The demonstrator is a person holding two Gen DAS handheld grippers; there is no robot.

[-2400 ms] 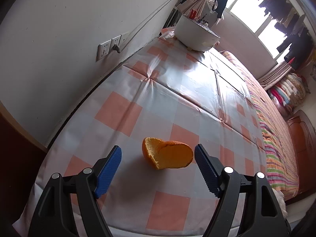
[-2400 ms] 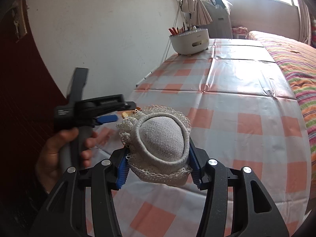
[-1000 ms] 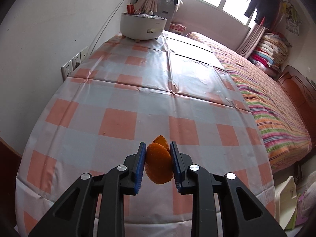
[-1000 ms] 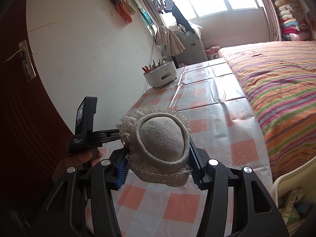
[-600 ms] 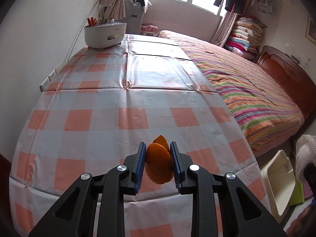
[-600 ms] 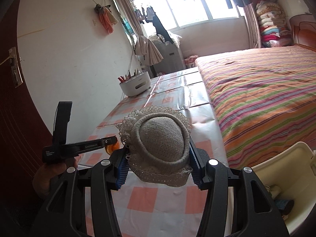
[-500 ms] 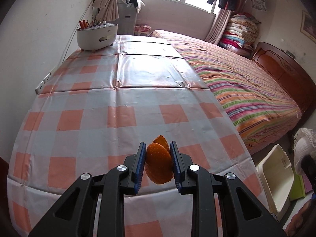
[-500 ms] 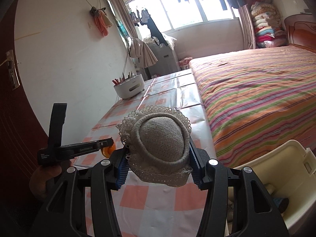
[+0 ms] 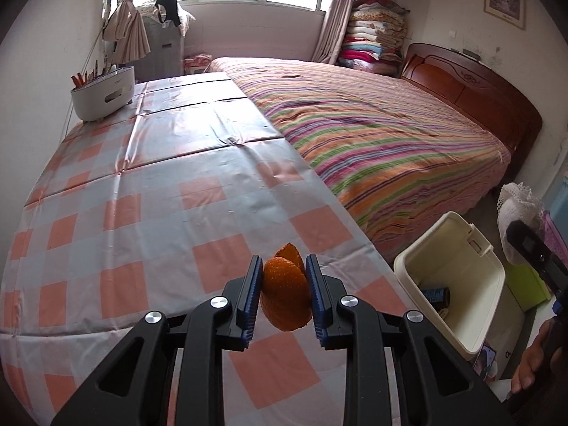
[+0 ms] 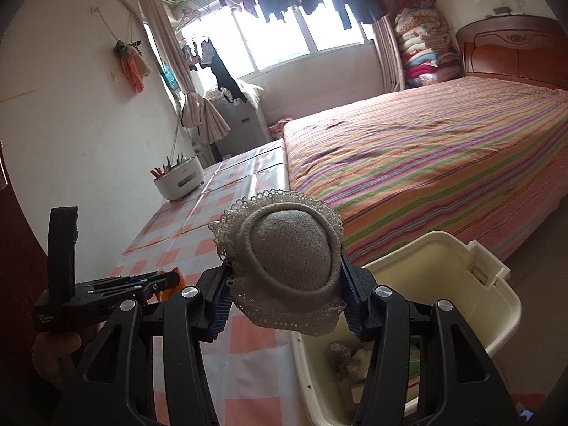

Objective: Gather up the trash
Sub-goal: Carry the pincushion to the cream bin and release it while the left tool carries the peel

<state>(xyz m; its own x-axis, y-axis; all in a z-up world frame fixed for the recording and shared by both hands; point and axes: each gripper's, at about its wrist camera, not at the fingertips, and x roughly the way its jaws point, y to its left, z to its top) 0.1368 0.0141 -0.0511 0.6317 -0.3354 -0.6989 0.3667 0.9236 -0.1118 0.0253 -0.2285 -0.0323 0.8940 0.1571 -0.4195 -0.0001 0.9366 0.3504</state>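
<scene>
My left gripper (image 9: 283, 296) is shut on an orange peel (image 9: 285, 296) and holds it above the checked table's near right corner. My right gripper (image 10: 284, 289) is shut on a grey balled sock with a lace cuff (image 10: 289, 266), held above the near rim of a cream waste bin (image 10: 458, 252). The bin (image 9: 458, 245) stands on the floor right of the table and holds some trash. The left gripper also shows in the right wrist view (image 10: 156, 284), and the sock in the left wrist view (image 9: 518, 209).
The table (image 9: 149, 191) has an orange and white checked cloth, with a white utensil holder (image 9: 103, 94) at its far end. A striped bed (image 9: 383, 138) lies right of the table, behind the bin. A green box (image 9: 525, 284) stands right of the bin.
My left gripper closed on the orange peel, lifted it and swung right toward the bin. My right gripper carried the sock right until the bin came under it.
</scene>
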